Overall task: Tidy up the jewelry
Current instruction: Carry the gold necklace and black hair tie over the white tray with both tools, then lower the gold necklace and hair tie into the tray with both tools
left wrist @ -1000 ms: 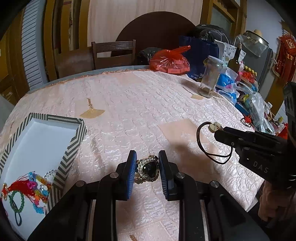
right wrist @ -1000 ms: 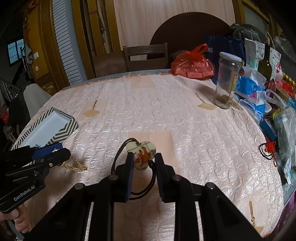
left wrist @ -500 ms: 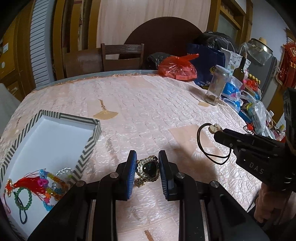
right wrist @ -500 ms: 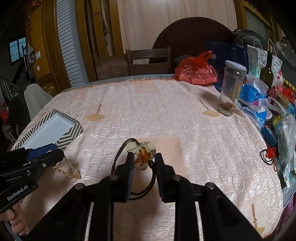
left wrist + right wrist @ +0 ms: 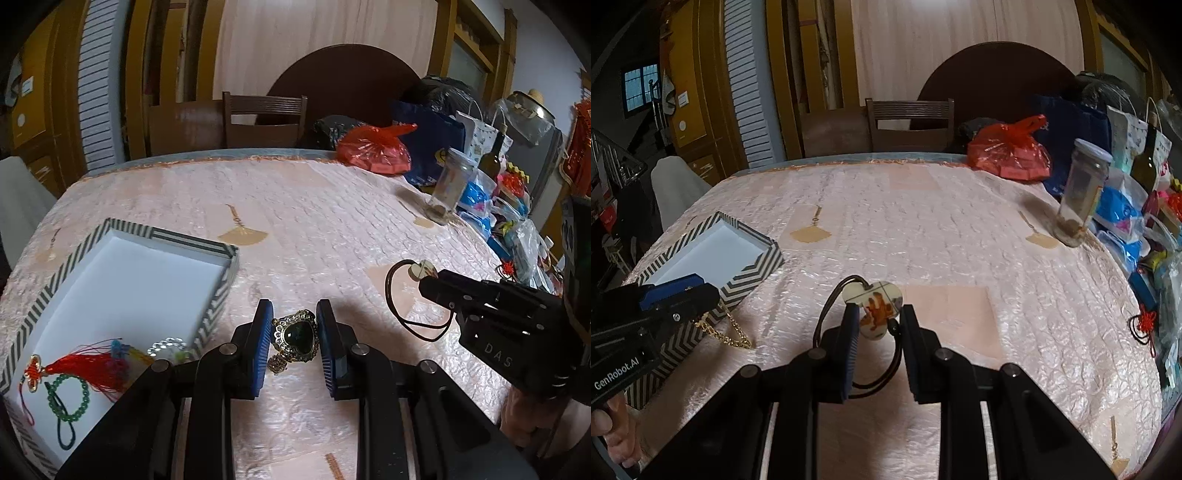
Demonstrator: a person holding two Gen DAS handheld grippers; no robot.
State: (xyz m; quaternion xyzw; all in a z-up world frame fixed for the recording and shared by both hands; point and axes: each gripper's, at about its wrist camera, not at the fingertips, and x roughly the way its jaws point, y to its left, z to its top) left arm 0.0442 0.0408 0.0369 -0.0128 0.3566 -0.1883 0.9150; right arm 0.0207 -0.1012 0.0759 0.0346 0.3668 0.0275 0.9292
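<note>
Both grippers have slid toward the striped box since a second ago, each carrying its piece.

Left wrist view: the left gripper (image 5: 294,334) is clamped on a gold heart-shaped pendant with a dark green stone (image 5: 296,334), held over the pink tablecloth (image 5: 314,221). "DAS" is printed on the right gripper (image 5: 430,277), which holds a cream pendant on a black cord (image 5: 421,268). Just left, the chevron-striped box (image 5: 212,295) holds a red tassel (image 5: 79,367), a green bead bracelet (image 5: 68,400) and a clear bead bracelet (image 5: 166,345); its far half is bare.

Right wrist view: the right gripper (image 5: 876,315) pinches the cream pendant (image 5: 875,304), its cord looped below. "GenRobot.AI" marks the left gripper (image 5: 679,295), a gold chain (image 5: 727,334) dangling beside the box (image 5: 753,273). Open cloth lies ahead; a glass jar (image 5: 1080,192) stands near the cluttered right edge.
</note>
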